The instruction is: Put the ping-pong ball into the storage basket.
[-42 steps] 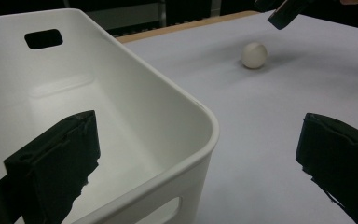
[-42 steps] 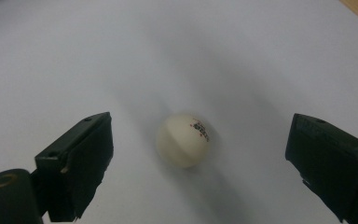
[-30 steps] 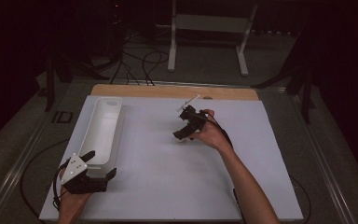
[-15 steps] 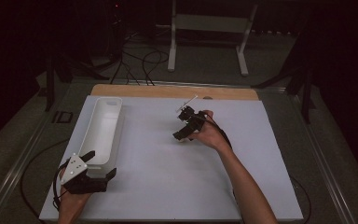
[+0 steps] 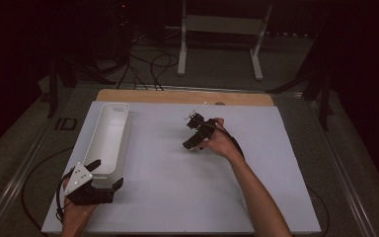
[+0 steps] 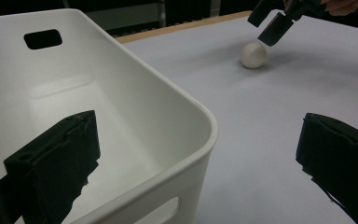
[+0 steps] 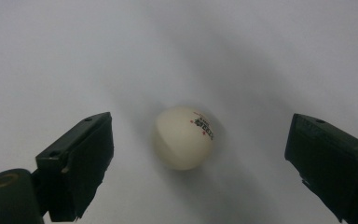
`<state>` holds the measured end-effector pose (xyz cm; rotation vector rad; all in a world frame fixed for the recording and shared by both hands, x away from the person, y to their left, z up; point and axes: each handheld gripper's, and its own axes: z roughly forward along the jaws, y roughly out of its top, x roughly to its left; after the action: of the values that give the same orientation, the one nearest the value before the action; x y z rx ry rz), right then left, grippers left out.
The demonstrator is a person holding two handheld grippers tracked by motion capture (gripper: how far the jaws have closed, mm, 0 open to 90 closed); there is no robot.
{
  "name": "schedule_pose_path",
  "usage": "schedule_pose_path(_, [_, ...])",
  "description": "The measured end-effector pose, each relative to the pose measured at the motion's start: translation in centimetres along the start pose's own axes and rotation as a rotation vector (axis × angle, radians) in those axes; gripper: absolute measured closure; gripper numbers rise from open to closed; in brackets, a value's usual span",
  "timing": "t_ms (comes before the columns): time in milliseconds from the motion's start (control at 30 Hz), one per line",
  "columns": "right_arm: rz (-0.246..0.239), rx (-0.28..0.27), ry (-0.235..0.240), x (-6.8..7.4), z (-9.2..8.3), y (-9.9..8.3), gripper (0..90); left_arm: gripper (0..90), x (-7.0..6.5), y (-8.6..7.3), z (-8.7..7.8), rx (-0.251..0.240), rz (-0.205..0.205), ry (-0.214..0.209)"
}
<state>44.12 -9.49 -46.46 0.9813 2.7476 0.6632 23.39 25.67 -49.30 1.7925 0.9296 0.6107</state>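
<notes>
Right gripper (image 5: 189, 144) over mid counter (image 5: 177, 197), fingers (image 7: 74, 163) spread wide, tilted down at white ball (image 7: 185, 137). Ball sitting on the counter between the two fingers, touching neither; gap on both sides. Small red and dark print on ball's upper right, too blurred to read. From the left gripper view, ball (image 6: 253, 54) resting on the surface just below the right gripper (image 6: 272, 21), well apart from the bin.

Left gripper (image 5: 107, 174) at near-left of counter, fingers (image 6: 56, 163) wide, straddling the near end wall of white bin (image 6: 135, 107): one finger inside, the other outside over bare counter. Not clamped; contact with wall can't be told. Bin long and narrow, lying along the counter's left side, handle slot in far end wall, holding nothing visible.
</notes>
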Motion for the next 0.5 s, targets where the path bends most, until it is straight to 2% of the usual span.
schedule_pose_path(500, [-0.001,0.028,0.003,0.12,0.59,0.12,7.8,0.1,0.00,0.00,0.01,0.000,0.001,0.000])
